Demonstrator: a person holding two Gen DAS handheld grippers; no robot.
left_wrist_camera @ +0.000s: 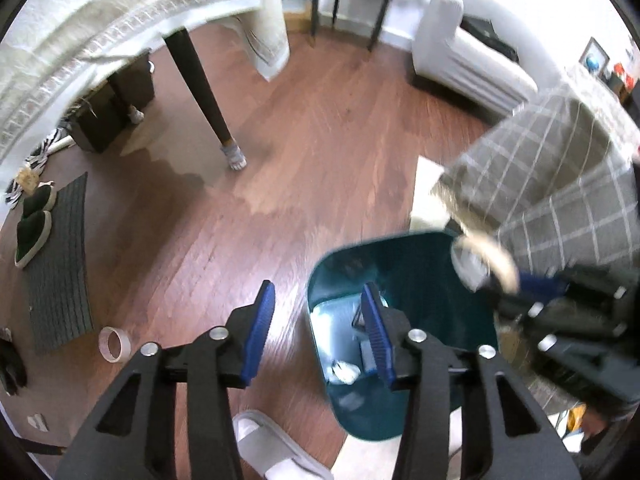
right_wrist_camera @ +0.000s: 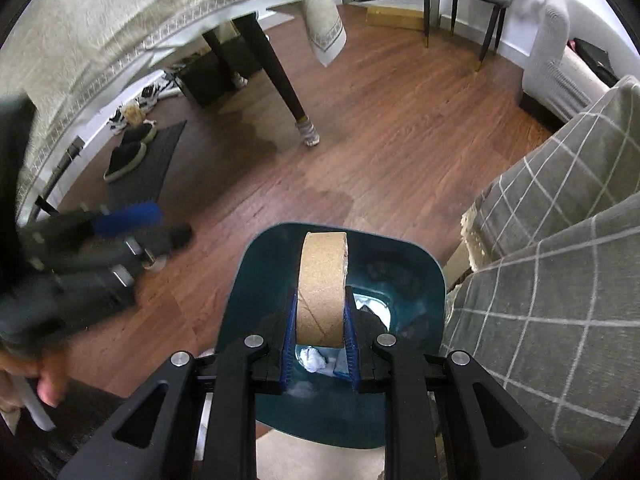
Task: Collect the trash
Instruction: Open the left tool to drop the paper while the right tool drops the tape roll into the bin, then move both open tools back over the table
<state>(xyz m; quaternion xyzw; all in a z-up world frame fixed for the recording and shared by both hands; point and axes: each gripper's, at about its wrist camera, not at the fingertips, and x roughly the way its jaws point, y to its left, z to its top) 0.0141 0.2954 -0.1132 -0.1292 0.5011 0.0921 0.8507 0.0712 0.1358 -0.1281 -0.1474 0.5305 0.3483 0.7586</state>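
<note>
A teal trash bin [left_wrist_camera: 424, 280] stands on the wood floor with crumpled white trash [left_wrist_camera: 344, 372] inside; it also shows in the right wrist view [right_wrist_camera: 256, 276]. My right gripper [right_wrist_camera: 320, 320] is shut on a brown cardboard tape roll [right_wrist_camera: 322, 280] and holds it upright right above the bin's opening. In the left wrist view the right gripper [left_wrist_camera: 516, 280] is blurred at the bin's right rim. My left gripper [left_wrist_camera: 316, 312] is open and empty, above the bin's left edge. A white tape roll [left_wrist_camera: 114, 344] lies on the floor to the left.
A grey checked blanket [right_wrist_camera: 560, 240] covers a sofa right of the bin. A dark table leg [left_wrist_camera: 204, 92] under a cream tablecloth [left_wrist_camera: 100, 20] stands farther back. A grey mat [left_wrist_camera: 60, 264] with dark slippers [left_wrist_camera: 34, 228] lies left. A white slipper [left_wrist_camera: 272, 448] lies near the bin.
</note>
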